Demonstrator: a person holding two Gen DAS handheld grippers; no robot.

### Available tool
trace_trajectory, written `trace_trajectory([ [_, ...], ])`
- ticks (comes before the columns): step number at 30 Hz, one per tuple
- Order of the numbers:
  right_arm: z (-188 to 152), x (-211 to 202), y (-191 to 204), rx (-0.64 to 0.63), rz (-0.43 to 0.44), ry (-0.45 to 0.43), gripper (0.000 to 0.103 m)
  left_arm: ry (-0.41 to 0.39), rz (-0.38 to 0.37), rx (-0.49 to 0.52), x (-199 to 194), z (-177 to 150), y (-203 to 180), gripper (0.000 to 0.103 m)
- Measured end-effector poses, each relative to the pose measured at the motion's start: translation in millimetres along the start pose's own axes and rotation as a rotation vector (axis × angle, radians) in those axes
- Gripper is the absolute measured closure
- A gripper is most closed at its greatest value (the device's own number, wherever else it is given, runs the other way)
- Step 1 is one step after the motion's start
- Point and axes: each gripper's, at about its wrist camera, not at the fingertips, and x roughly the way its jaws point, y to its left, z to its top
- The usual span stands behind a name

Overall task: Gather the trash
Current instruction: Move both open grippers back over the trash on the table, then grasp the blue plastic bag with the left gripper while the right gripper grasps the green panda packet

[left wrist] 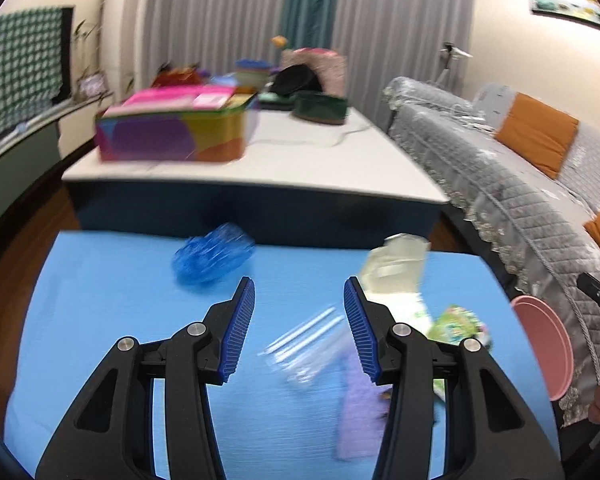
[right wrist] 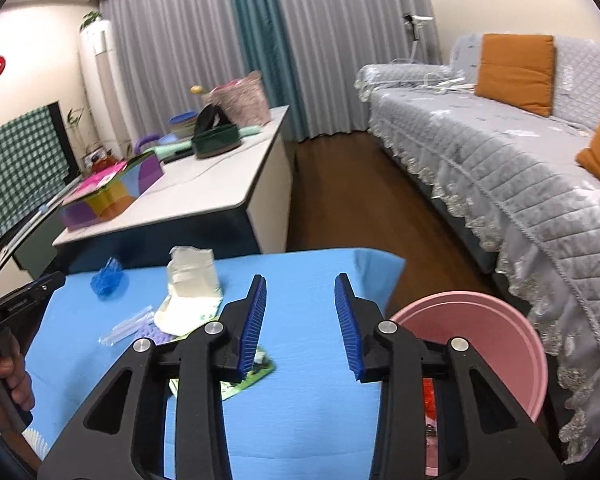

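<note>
Trash lies on a blue-covered table (left wrist: pixel 100 320). A crumpled blue plastic piece (left wrist: pixel 212 254) sits at the far edge. A clear wrapper with white sticks (left wrist: pixel 304 344) lies just ahead of my open left gripper (left wrist: pixel 300 312). A white and clear bag (left wrist: pixel 396 276), a green printed packet (left wrist: pixel 460 324) and a purple wrapper (left wrist: pixel 360 408) lie to its right. My right gripper (right wrist: pixel 300 312) is open and empty above the blue table (right wrist: pixel 320 400), with the green packet (right wrist: pixel 252 376) under its left finger. A pink bin (right wrist: pixel 480 344) stands right of the table; red trash (right wrist: pixel 430 400) shows inside.
A white coffee table (right wrist: pixel 204 196) with a colourful box (left wrist: pixel 172 132) and other items stands beyond. A grey quilted sofa (right wrist: pixel 500 168) with orange cushions runs along the right. Wooden floor (right wrist: pixel 360 200) lies between them.
</note>
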Motion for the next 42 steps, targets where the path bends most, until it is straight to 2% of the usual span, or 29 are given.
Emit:
trace_trajectory([
  [7, -10, 39, 17, -0.023, 0.029, 0.065, 0.067, 0.038, 0.065, -0.041, 28, -13, 42, 0.056],
  [12, -14, 63, 23, -0.030, 0.059, 0.104, 0.065, 0.048, 0.093, -0.053, 53, -12, 55, 0.056],
  [15, -17, 75, 25, -0.031, 0.079, 0.127, 0.059, 0.054, 0.106, -0.039, 68, -11, 56, 0.056],
  [16, -19, 79, 26, -0.031, 0.083, 0.136, 0.056, 0.055, 0.110, -0.028, 73, -10, 55, 0.055],
  [18, -21, 90, 27, -0.031, 0.092, 0.163, 0.051, 0.050, 0.127, -0.008, 81, -8, 53, 0.037],
  [21, -27, 107, 26, -0.018, 0.115, 0.216, 0.048, 0.054, 0.153, 0.014, 92, -5, 51, 0.026],
  [27, -36, 123, 27, -0.006, 0.172, 0.294, 0.048, 0.069, 0.208, 0.052, 114, 3, 49, 0.024],
  [31, -43, 127, 33, -0.055, 0.163, 0.325, 0.050, 0.096, 0.222, 0.032, 125, 6, 52, 0.024],
  [32, -45, 128, 34, -0.062, 0.167, 0.332, 0.052, 0.098, 0.221, 0.025, 127, 7, 52, 0.026],
  [34, -46, 126, 35, -0.074, 0.181, 0.335, 0.060, 0.102, 0.213, 0.018, 127, 8, 53, 0.037],
  [36, -47, 124, 35, -0.090, 0.180, 0.333, 0.065, 0.111, 0.213, 0.018, 128, 8, 52, 0.057],
  [37, -46, 124, 36, -0.094, 0.184, 0.334, 0.067, 0.114, 0.208, 0.017, 127, 8, 52, 0.064],
  [39, -47, 121, 36, -0.095, 0.204, 0.337, 0.077, 0.120, 0.193, 0.016, 126, 8, 52, 0.089],
  [40, -46, 119, 36, -0.100, 0.208, 0.335, 0.083, 0.121, 0.186, 0.016, 124, 7, 51, 0.093],
  [42, -44, 114, 37, -0.110, 0.215, 0.325, 0.088, 0.113, 0.180, 0.016, 117, 7, 49, 0.101],
])
